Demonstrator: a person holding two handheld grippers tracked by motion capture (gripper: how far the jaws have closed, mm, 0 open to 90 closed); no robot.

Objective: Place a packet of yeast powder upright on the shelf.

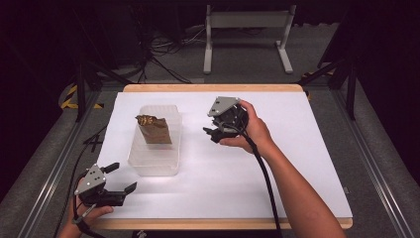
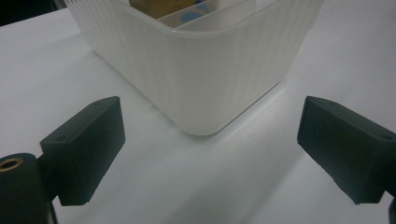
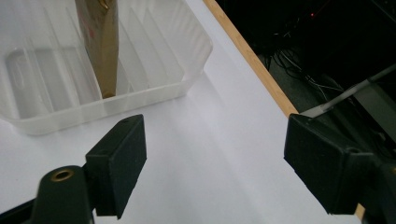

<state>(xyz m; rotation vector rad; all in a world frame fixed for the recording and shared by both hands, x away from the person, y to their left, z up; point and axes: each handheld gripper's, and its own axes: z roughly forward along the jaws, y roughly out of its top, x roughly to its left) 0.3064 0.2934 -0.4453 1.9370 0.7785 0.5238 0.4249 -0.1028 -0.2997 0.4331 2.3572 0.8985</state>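
Black grippers — grey 3-cornered plates, black cables.

White sheet covers most of the wooden table, whose light edge shows along the far and near sides. Grey floor beyond, with a white metal frame on two feet and loose dark cables left of it; yellow-black tape marks the floor at far left

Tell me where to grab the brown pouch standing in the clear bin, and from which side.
Probably grip the brown pouch by its crimped top edge, coming straight down from above. It stands upright between dividers in the clear bin, whose walls block its sides; only the top pokes above the rim.
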